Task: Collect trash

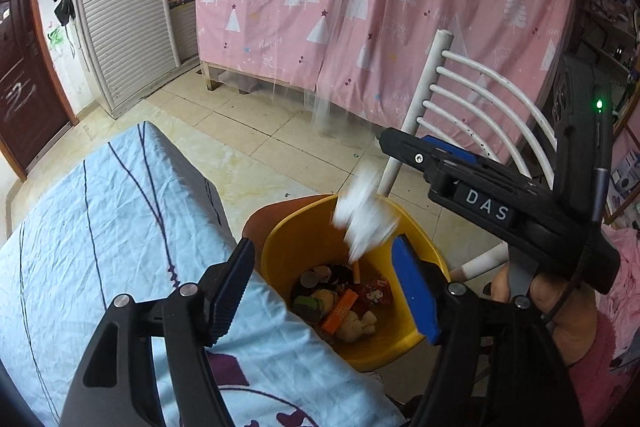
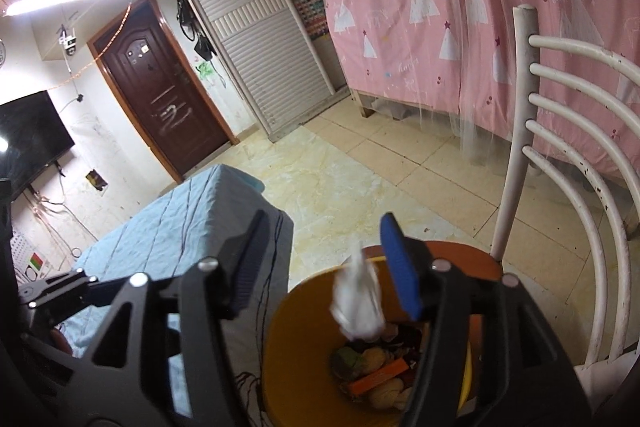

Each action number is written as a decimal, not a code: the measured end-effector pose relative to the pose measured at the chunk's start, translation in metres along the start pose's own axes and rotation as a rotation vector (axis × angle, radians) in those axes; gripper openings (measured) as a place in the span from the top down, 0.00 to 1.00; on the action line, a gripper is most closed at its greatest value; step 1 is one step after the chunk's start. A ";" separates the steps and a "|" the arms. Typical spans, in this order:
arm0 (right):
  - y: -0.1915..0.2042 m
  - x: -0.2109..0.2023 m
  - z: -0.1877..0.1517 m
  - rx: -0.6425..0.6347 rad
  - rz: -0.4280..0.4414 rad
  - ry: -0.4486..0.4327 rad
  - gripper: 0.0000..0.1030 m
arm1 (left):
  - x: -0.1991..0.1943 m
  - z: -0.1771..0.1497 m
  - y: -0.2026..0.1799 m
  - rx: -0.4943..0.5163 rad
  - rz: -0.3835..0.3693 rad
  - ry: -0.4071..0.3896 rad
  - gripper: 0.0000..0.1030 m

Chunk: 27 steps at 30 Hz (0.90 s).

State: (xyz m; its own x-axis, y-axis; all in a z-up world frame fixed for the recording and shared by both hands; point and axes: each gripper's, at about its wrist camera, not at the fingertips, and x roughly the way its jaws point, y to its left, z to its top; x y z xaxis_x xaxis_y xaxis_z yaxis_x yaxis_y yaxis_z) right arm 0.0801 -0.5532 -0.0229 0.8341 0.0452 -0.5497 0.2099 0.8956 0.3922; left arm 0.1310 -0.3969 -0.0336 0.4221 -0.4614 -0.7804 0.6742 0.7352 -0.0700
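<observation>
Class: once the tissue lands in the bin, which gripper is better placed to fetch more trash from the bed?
Left, probably. The left gripper hangs open at the bed edge; the right gripper sits over the bin, above the tissue.

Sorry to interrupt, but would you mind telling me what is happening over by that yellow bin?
A person holds two hand-held grippers over the yellow plastic bin, which stands on a chair. Both the left hand-held gripper and right hand-held gripper are open. A blurred crumpled white tissue is falling toward the wrappers already inside.

Left claw (image 1: 324, 291), right claw (image 2: 326, 271) agape
</observation>
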 end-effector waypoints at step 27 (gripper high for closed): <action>0.091 0.003 -0.002 -0.124 0.119 -0.024 0.22 | -0.063 -0.043 0.076 -0.174 0.102 -0.132 0.36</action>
State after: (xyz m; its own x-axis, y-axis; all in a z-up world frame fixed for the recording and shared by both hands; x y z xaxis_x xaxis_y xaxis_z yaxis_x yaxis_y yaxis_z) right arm 0.1011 -0.4711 0.0098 0.8616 0.1445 -0.4866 0.0461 0.9324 0.3585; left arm 0.1298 -0.2904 -0.0160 0.5660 -0.4329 -0.7016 0.5141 0.8506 -0.1100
